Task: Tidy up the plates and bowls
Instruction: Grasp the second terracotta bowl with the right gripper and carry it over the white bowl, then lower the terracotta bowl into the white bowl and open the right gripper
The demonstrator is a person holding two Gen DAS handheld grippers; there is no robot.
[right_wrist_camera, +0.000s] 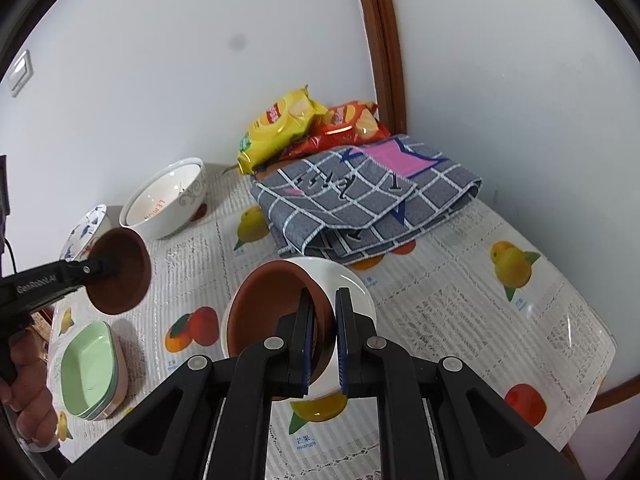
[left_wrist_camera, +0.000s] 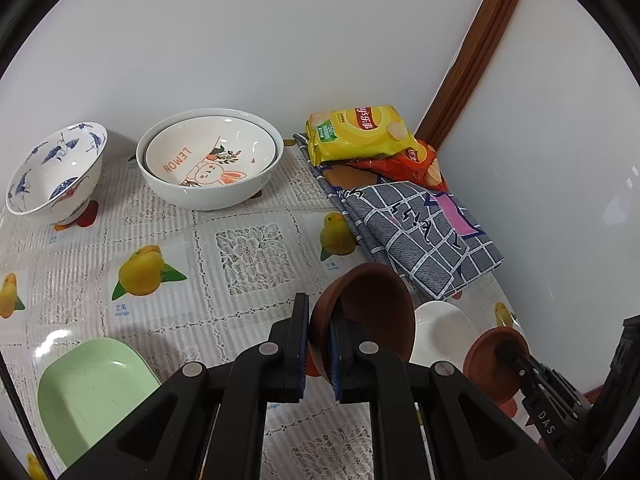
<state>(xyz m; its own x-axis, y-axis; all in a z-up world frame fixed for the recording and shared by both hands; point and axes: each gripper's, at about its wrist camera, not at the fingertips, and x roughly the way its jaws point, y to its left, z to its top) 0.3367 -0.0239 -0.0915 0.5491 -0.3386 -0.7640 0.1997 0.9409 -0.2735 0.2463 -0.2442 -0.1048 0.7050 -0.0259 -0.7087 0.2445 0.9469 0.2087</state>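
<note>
Two brown bowls held up, one per gripper; left gripper (left_wrist_camera: pixel 319 344) clamped on rim of left brown bowl (left_wrist_camera: pixel 372 304), near green dishes (right_wrist_camera: pixel 90 368); right gripper (right_wrist_camera: pixel 325 344) clamped on right brown bowl (right_wrist_camera: pixel 272 312) over white plate (right_wrist_camera: pixel 352 284), near grey cloth (right_wrist_camera: pixel 372 200).

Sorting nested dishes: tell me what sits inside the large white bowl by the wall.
Inside the large white bowl sits a shallow white dish printed LEMON with a rabbit. Anything beneath that dish is hidden.
</note>
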